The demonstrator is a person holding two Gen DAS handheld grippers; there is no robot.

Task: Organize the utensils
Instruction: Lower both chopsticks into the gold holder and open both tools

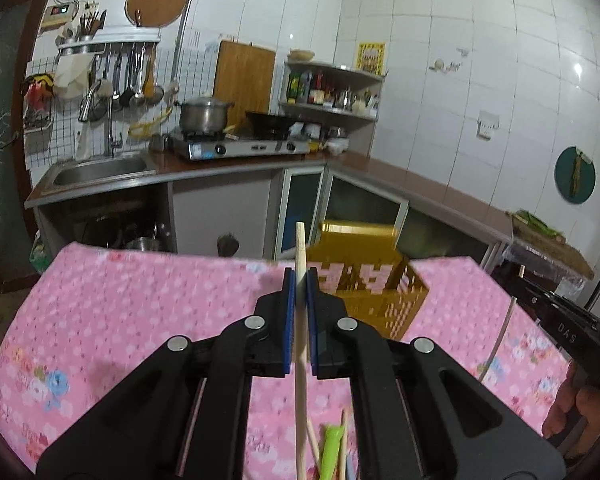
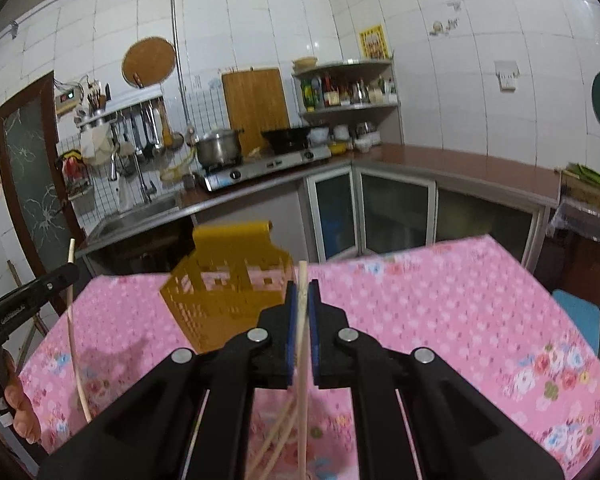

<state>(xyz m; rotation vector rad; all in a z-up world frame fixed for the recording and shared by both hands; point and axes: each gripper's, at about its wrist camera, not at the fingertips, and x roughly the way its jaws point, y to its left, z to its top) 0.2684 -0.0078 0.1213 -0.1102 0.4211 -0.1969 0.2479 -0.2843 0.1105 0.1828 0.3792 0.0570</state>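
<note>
Left claw (image 1: 300, 276) grips chopstick (image 1: 300, 248); right claw (image 2: 302, 288) likewise.

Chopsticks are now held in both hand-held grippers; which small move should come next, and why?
Probably carry the left hand-held gripper forward over the yellow basket first: its chopstick is clamped upright, and the basket stands just beyond on the pink tablecloth.

lower end of chopstick (image 1: 300, 420) cut off by frame edge, yellow basket (image 2: 228, 292) motion-blurred, green utensil (image 1: 332, 452) half hidden
</note>
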